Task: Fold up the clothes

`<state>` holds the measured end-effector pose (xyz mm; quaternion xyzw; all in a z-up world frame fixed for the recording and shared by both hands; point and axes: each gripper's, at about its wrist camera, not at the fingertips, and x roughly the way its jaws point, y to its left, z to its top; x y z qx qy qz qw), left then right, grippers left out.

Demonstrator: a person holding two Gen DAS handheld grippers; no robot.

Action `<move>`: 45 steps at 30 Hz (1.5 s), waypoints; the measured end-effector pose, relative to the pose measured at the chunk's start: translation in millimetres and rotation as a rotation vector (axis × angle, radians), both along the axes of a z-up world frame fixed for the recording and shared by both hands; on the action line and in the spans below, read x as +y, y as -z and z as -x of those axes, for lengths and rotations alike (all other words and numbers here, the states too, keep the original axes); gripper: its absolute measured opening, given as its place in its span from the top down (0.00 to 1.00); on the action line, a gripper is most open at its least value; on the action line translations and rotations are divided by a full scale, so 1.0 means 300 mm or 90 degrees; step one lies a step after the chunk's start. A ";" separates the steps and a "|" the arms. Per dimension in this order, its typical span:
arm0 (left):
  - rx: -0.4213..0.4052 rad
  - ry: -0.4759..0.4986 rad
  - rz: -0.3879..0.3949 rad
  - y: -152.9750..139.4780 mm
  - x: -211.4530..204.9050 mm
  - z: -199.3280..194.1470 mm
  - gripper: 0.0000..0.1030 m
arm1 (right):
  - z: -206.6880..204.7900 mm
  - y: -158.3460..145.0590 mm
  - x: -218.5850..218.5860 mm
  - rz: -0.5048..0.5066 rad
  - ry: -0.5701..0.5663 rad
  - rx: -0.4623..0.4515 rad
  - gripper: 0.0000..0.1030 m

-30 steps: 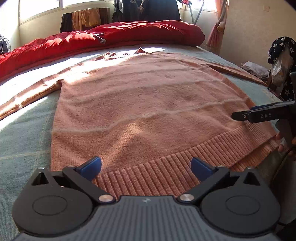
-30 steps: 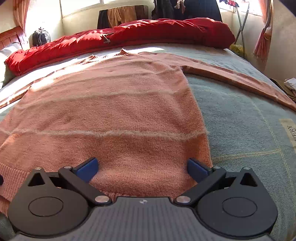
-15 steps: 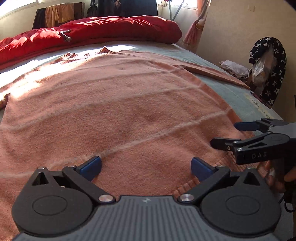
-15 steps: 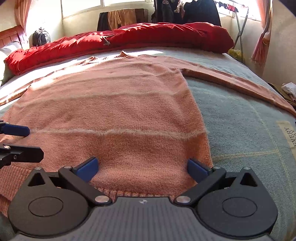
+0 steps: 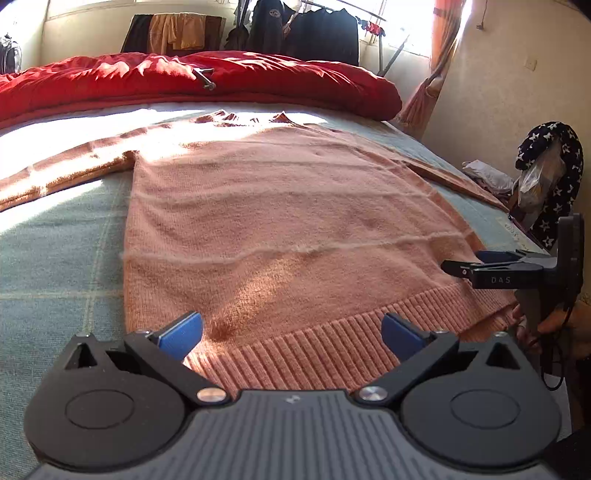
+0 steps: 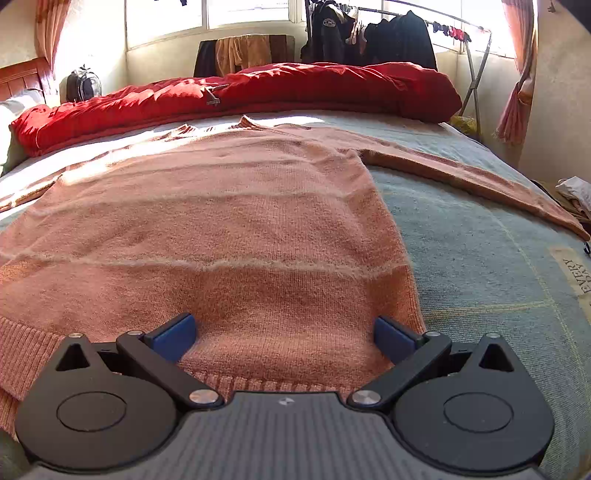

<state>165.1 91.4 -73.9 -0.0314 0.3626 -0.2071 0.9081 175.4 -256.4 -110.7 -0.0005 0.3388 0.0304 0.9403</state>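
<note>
The pink sweater (image 5: 295, 221) lies flat on the bed (image 5: 55, 258), filling mid-frame. Left gripper (image 5: 291, 332) and right gripper (image 6: 284, 334) hover at the hem, fingers wide apart, empty, probably not touching. Next: close on the hem corners.

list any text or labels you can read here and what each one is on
"DAS": on the side of the right gripper, seen from the left wrist view.
"EVERY": on a cream label sewn to the blanket; a second line under it is cut off and unreadable.
Round badge on a dark jacket on the rack: too small to read.
Nothing readable on the sweater.
</note>
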 end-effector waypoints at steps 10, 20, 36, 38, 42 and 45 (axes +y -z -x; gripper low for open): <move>0.041 -0.027 0.020 0.038 -0.080 -0.203 0.01 | 0.000 -0.003 0.005 0.001 0.005 0.003 0.00; 0.063 -0.042 0.056 0.091 0.022 -0.109 0.01 | 0.007 0.004 0.001 -0.003 0.003 -0.006 0.00; 0.030 -0.002 -0.037 0.069 -0.074 -0.002 0.01 | 0.017 0.012 -0.002 -0.004 -0.005 -0.019 0.00; 0.019 -0.006 -0.066 0.081 -0.092 0.030 0.01 | 0.017 0.013 -0.003 -0.006 -0.005 -0.019 0.00; -0.004 0.003 -0.113 0.072 -0.124 0.108 0.01 | 0.021 0.016 -0.006 -0.007 -0.006 -0.022 0.00; -0.025 0.026 -0.111 0.032 -0.149 0.113 0.01 | 0.023 0.017 -0.004 -0.006 -0.005 -0.024 0.00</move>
